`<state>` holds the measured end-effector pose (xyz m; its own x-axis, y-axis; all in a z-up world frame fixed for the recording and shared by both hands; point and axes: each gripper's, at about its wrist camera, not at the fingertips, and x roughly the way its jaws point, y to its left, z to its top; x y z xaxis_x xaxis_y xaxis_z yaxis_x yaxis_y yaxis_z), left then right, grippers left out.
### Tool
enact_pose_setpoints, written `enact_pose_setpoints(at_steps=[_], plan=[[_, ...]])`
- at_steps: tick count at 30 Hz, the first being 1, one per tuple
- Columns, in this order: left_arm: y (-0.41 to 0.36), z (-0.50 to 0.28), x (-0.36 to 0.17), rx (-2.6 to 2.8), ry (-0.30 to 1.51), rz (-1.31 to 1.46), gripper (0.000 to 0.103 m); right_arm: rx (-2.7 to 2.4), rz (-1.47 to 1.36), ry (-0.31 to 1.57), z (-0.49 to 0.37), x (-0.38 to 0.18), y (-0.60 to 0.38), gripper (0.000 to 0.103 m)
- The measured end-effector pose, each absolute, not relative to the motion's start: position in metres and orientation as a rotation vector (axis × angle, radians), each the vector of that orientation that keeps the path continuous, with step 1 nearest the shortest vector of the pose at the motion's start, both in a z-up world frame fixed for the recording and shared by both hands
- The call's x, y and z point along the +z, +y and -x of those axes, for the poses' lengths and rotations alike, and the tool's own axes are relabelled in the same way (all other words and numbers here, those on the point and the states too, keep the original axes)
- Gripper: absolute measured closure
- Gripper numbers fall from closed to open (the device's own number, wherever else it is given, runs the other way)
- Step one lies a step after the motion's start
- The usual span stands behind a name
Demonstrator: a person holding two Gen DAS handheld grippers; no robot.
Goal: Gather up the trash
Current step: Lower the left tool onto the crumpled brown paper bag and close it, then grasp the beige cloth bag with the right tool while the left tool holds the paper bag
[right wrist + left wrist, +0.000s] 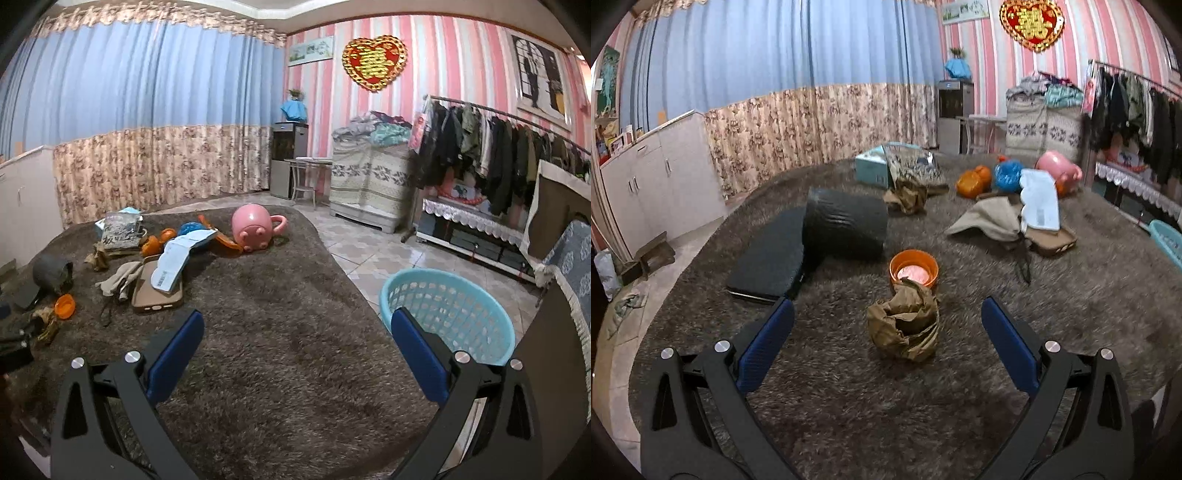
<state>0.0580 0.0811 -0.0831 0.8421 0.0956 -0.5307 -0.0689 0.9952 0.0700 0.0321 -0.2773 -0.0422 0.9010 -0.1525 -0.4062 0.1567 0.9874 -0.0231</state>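
1. The left gripper (pixel 886 325) hangs low over a shaggy brown rug (pixel 849 406) with its blue pads spread wide and nothing between them.
2. A crumpled brown paper wad (pixel 905 328) lies on the rug between the two pads, apart from both, at the centre of the left wrist view.
3. Just past the wad, at 12 o'clock from it and touching its far edge, stands a small orange cup (pixel 914 267).
4. At 10 o'clock from the cup a dark cylindrical bin (pixel 846 225) lies on its side, with a black flat pad (pixel 772 254) just beside it at its 8 o'clock.
5. A second crumpled brown wad (pixel 907 195) sits farther off at 12 o'clock, by a teal box (pixel 871 168).
6. At 2 o'clock lie a beige cloth (pixel 990 219), a white paper slip (pixel 1039 199) and a brown phone case (pixel 1052 242), the slip resting partly on the case.
7. Beyond these stands a pink pig-shaped pot (pixel 1058 168), near a blue ball (pixel 1008 175).
8. The right gripper (pixel 297 325) is likewise spread and empty, over bare rug.
9. A light blue plastic basket (pixel 448 314) stands on the tiled floor (pixel 369 254) off the rug's edge, at 3 o'clock in the right wrist view, partly behind the right pad.
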Motion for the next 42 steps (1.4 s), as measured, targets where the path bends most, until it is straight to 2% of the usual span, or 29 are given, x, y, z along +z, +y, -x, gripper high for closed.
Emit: enact_pose_setpoints(at_steps=[4, 6, 8, 9, 11, 18, 29, 31, 36, 41, 42], plan=[[0.078, -0.067, -0.088, 0.069, 0.564, -0.068, 0.008, -0.153, -0.017, 0.462, -0.04, -0.048, -0.277, 0.004], [0.076, -0.072, -0.091, 0.051, 0.581, -0.076, 0.02, -0.143, -0.014, 0.492, -0.044, -0.051, -0.274, 0.004], [0.077, -0.077, -0.095, 0.028, 0.606, -0.067, 0.037, -0.127, -0.011, 0.503, -0.047, -0.053, -0.27, 0.004], [0.077, -0.078, -0.096, 0.011, 0.617, -0.062, 0.041, -0.114, -0.001, 0.509, -0.049, -0.053, -0.266, 0.004], [0.075, -0.079, -0.097, -0.021, 0.628, -0.065, 0.062, -0.087, 0.028, 0.52, -0.054, -0.054, -0.255, 0.004], [0.087, -0.072, -0.078, -0.042, 0.578, -0.048, 0.063, 0.044, 0.083, 0.53, -0.078, -0.048, -0.207, 0.004], [0.151, -0.089, -0.039, 0.092, 0.492, -0.031, 0.063, 0.214, 0.114, 0.594, -0.141, -0.06, -0.139, 0.006], [0.161, -0.092, -0.034, 0.117, 0.477, -0.026, 0.063, 0.236, 0.094, 0.619, -0.155, -0.064, -0.13, 0.013], [0.186, -0.101, -0.025, 0.161, 0.461, 0.01, 0.063, 0.278, 0.113, 0.67, -0.184, -0.079, -0.102, 0.021], [0.191, -0.108, -0.022, 0.181, 0.451, 0.004, 0.063, 0.304, 0.107, 0.75, -0.204, -0.095, -0.086, 0.053], [0.19, -0.108, -0.022, 0.18, 0.45, 0.003, 0.063, 0.307, 0.112, 0.764, -0.206, -0.099, -0.084, 0.056]])
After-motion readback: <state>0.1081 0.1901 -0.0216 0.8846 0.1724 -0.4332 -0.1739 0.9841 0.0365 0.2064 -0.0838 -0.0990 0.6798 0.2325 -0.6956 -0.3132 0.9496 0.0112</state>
